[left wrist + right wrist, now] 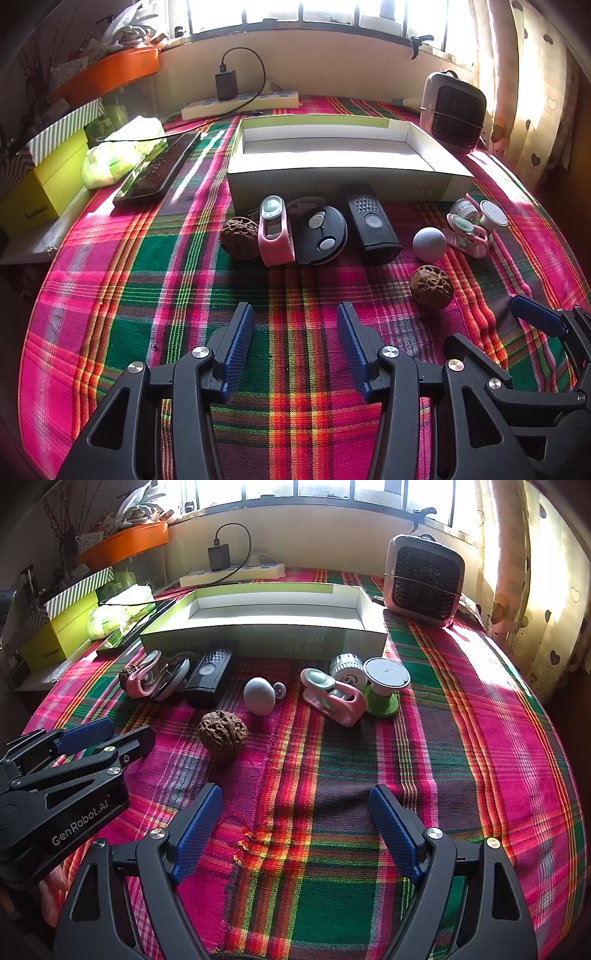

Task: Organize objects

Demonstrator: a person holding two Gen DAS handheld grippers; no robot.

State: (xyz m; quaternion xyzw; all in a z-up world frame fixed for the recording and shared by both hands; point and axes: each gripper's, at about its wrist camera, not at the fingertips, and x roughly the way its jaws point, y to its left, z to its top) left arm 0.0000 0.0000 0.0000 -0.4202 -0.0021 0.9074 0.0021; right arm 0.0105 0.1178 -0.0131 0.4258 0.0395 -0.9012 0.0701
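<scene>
An empty shallow cardboard box (347,184) (258,638) lies open on the plaid cloth. Along its near side lie small items: a walnut (239,238), a pink clip device (275,236), a black round disc (321,234), a black rectangular device (373,225) (208,679), a grey ball (429,239) (259,696), a second walnut (431,286) (222,733), a pink-and-green clip (334,696), a white roll (347,668) and a green-based cap (386,686). My left gripper (295,347) is open over bare cloth. My right gripper (295,827) is open too, well short of the items.
A small fan heater (423,579) stands at the back right. A power strip with a charger (240,101) lies along the wall. A black tablet (157,170), a green packet (118,155) and stacked boxes (40,184) sit at the left. The table edge curves away at right.
</scene>
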